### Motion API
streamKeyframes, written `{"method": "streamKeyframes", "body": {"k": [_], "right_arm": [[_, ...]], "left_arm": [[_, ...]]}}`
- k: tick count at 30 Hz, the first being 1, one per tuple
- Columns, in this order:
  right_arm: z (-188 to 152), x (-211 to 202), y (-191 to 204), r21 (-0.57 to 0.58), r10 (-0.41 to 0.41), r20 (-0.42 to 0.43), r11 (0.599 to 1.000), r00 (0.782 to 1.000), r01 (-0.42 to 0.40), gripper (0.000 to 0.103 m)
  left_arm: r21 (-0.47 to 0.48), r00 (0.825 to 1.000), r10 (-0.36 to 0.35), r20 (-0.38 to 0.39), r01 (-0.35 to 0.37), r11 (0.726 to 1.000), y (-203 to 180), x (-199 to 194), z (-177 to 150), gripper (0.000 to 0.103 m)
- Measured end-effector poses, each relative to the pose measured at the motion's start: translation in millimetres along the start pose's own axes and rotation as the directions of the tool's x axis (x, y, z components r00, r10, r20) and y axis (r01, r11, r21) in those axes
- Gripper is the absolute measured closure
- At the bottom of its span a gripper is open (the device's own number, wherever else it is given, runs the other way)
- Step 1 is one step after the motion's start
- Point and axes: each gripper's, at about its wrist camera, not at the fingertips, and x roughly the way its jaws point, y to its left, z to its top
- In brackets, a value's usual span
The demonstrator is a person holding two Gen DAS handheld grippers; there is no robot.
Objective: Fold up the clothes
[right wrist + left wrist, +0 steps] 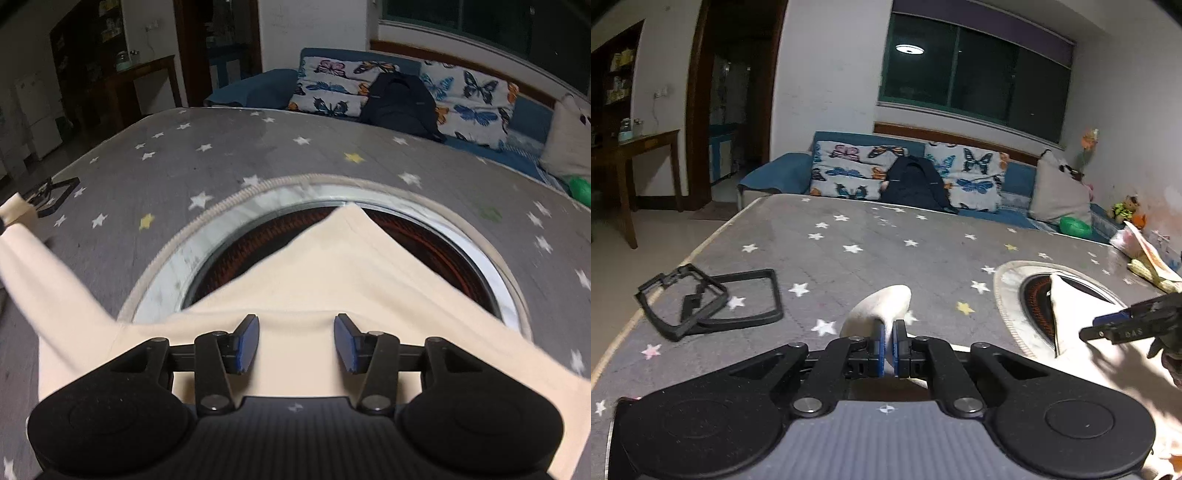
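A cream garment (306,273) lies on the grey star-patterned table cover (221,155), draped partly over a round heater opening (229,254). My left gripper (888,347) is shut on a corner of the garment (882,306), which sticks up past the blue pads. My right gripper (296,341) is open, its fingers spread just above the cloth, holding nothing. It also shows at the right edge of the left wrist view (1108,328), beside a raised fold of the garment (1071,314). The pinched corner shows at the far left of the right wrist view (16,210).
Black plastic frames (709,302) lie on the table's left side. A sofa with butterfly cushions (905,173) and a dark backpack (916,184) stands behind the table. Toys and papers (1145,251) sit at the far right. A wooden side table (639,155) is at the left.
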Motion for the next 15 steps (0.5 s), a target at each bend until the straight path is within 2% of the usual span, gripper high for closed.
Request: {"method": "streamKeyframes", "body": {"k": [8,13,15], "right_arm": [[40.2,42.0,29.3,-0.073,0.059,0.020,0.996,0.998,-0.057,0.050],[56.1,54.7,30.9,-0.058,0.118,0.015,0.991,0.993,-0.117,0.050],[54.2,46.9,28.4,-0.062,0.120,0.011,0.991,0.993,-0.119,0.050]], "left_arm": [[-0.057,0.994,0.094,-0.047,-0.097,0.994,27.6,-3.3,-11.4,0.098],[-0.062,0.992,0.106,-0.070,-0.110,0.992,33.3,-5.0,-10.8,0.097],[-0.054,0.992,0.106,-0.072,-0.110,0.993,31.4,-4.8,-9.2,0.093]]}}
